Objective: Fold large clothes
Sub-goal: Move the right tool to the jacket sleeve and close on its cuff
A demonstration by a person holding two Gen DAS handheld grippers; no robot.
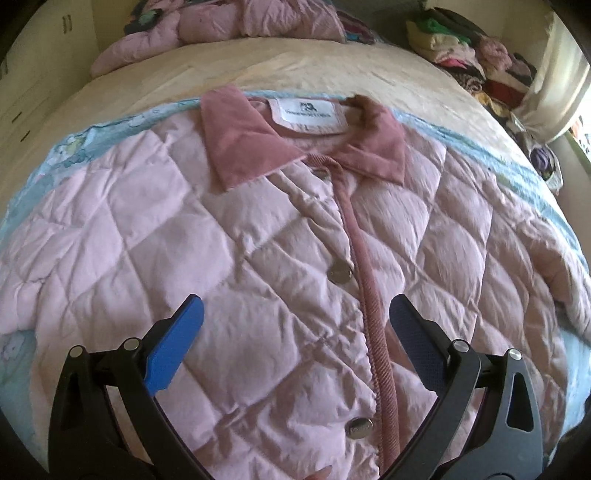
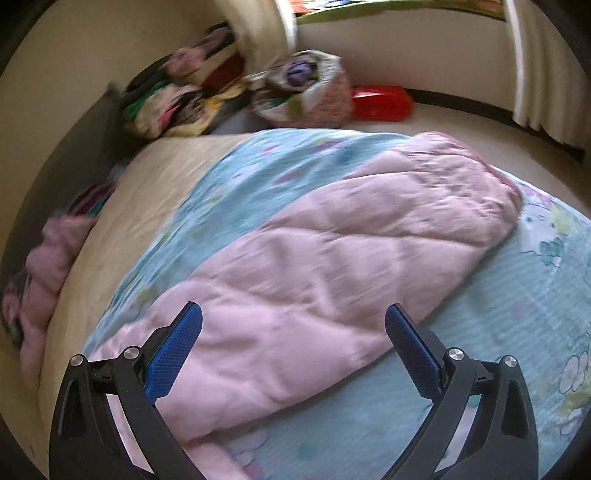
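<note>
A bed (image 1: 295, 70) with a cream cover fills both views, and a light-blue printed blanket (image 2: 280, 162) is spread over its near part. On that blanket lies the pink quilted jacket (image 1: 229, 236), front side up and buttoned shut, its collar toward the far end of the bed. One sleeve (image 2: 332, 254) stretches out flat across the blanket in the right wrist view — somewhat blurred there.

At the far end of the bed sits another bundle of pink padded clothing (image 1: 221, 26), and a heap of mixed coloured clothes (image 1: 472, 51) is piled beyond the bed's corner.

The jacket's darker pink collar (image 1: 258, 144) lies open around a white label (image 1: 308, 114), and a corded placket (image 1: 365, 288) runs down the middle with metal snap buttons (image 1: 340, 272) beside it.

The left tool (image 1: 295, 314) hangs over the jacket's chest, fingers spread wide, grasping nothing. The right tool (image 2: 293, 321) hangs over the sleeve, likewise released — nothing between its blue pads (image 2: 173, 354).
</note>
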